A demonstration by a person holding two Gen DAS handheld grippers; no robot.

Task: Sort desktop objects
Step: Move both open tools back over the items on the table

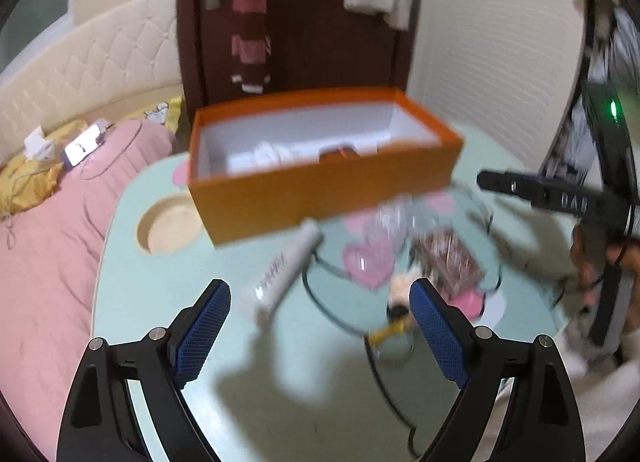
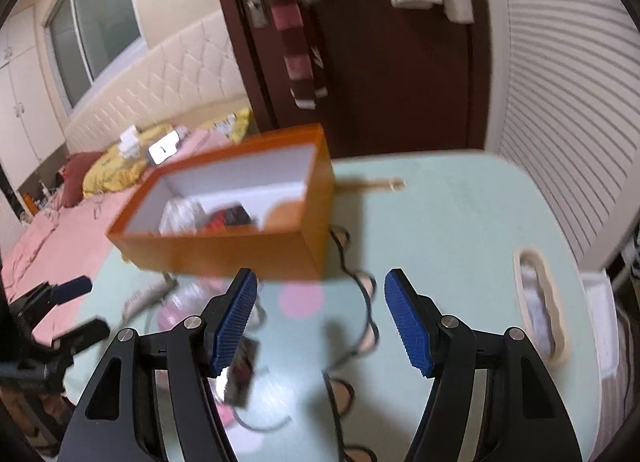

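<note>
An open orange box (image 1: 320, 194) stands on the pale green table (image 1: 160, 282) and holds a few small items; it also shows in the right wrist view (image 2: 224, 250). In front of it lie a white tube (image 1: 286, 272), a pink heart-shaped object (image 1: 370, 262), a clear wrapped packet (image 1: 448, 258), a yellow-handled item (image 1: 394, 326) and a black cable (image 1: 384, 374). My left gripper (image 1: 320, 302) is open and empty above the tube and cable. My right gripper (image 2: 320, 294) is open and empty just before the box, over the cable (image 2: 366, 314).
A round recess (image 1: 170, 224) sits in the table at the left. A slot with a wavy rim (image 2: 540, 310) is at the table's right edge. A bed with pink bedding (image 1: 48, 254) lies to the left. A dark door (image 1: 304, 22) stands behind.
</note>
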